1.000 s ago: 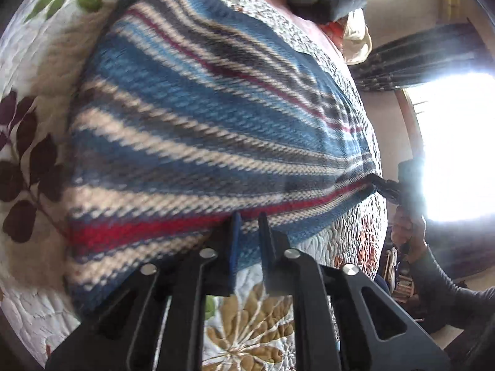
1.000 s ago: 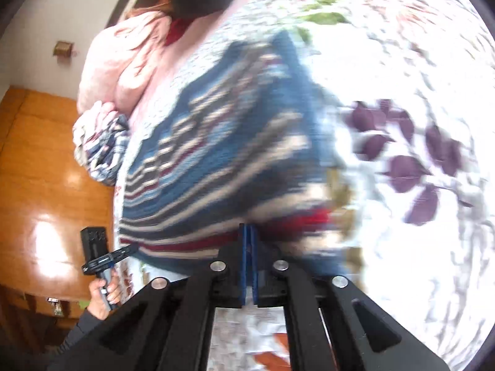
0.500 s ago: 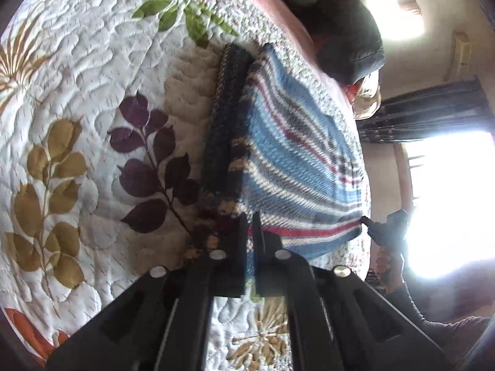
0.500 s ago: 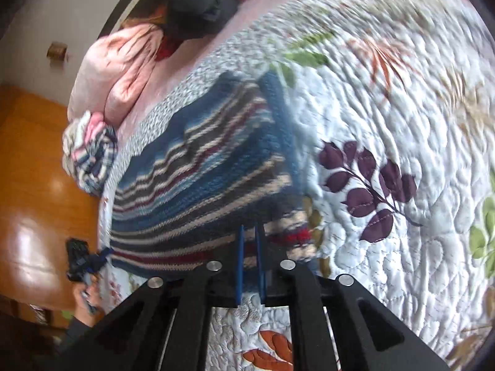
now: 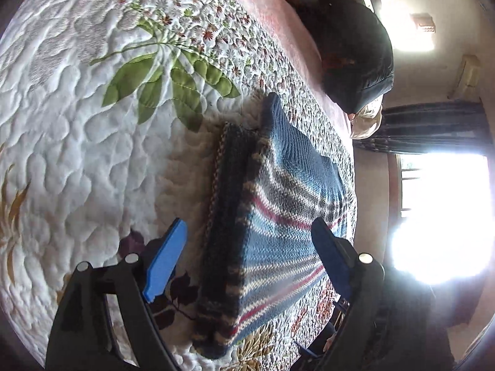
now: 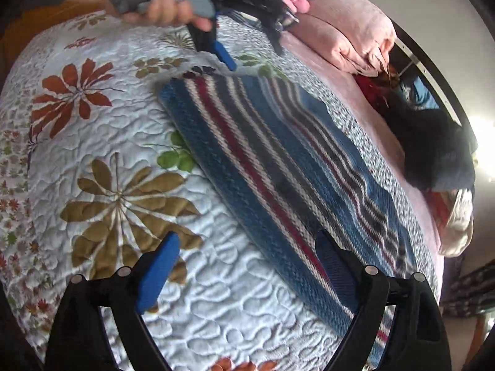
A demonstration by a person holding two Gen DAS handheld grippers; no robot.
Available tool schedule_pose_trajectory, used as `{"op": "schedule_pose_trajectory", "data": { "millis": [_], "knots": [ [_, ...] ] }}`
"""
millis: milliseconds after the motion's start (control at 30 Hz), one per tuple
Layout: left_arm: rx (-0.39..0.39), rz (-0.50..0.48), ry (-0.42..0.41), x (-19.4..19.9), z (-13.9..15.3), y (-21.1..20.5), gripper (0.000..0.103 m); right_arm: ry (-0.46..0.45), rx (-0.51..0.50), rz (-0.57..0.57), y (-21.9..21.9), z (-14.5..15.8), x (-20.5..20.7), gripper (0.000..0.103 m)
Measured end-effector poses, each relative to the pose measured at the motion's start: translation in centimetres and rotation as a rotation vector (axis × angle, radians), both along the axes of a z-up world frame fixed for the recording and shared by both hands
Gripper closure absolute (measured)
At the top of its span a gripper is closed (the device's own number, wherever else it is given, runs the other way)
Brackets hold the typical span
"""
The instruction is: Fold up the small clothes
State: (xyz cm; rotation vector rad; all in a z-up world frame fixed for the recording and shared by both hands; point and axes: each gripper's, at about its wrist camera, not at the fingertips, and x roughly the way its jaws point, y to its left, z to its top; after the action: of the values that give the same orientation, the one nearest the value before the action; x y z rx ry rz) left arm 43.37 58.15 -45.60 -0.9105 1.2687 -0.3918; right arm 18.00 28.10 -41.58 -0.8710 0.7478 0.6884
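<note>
Both tongs stand apart and grip nothing: left gripper [image 5: 247, 247] with its blue pads spread either side of the blue, white and red striped knitted garment [image 5: 272, 232], right gripper [image 6: 247, 275] likewise spread, one pad over the quilt, the other over the knit

Garment lies flat on the white quilted bedspread with leaf and flower print [image 5: 77, 154], just ahead of both tongs. From the left wrist view its edge nearest the left pad shows doubled layers, so I judge one fold is laid down and released

Left to do, as I judge: a further fold or squaring up; whether more is needed I cannot tell. From the right wrist view my left hand [image 6: 161, 3] holds its tool at the garment's far corner

Containers: none seen. Beyond the garment sit a pink pillow [image 6: 349, 31] and a dark bundle [image 5: 355, 55], loose on the bed
</note>
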Motion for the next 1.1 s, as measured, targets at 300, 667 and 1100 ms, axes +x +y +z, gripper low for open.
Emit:
{"op": "schedule_pose_trajectory", "data": {
  "millis": [300,667,1100],
  "knots": [
    [-0.004,-0.074,0.021,5.5,-2.7,-2.1,0.018,-0.095,-0.101,0.05,7.2,-4.5,1.6,0.025],
    [-0.088,-0.061,0.008,7.9,-3.3,-2.8,0.018,-0.221,-0.086,0.057,13.0,-5.2,3.0,0.038],
    [0.003,-0.107,0.124,9.6,-3.2,-3.3,0.072,-0.15,0.026,-0.018,15.3,-3.0,6.4,0.067]
  ]
}}
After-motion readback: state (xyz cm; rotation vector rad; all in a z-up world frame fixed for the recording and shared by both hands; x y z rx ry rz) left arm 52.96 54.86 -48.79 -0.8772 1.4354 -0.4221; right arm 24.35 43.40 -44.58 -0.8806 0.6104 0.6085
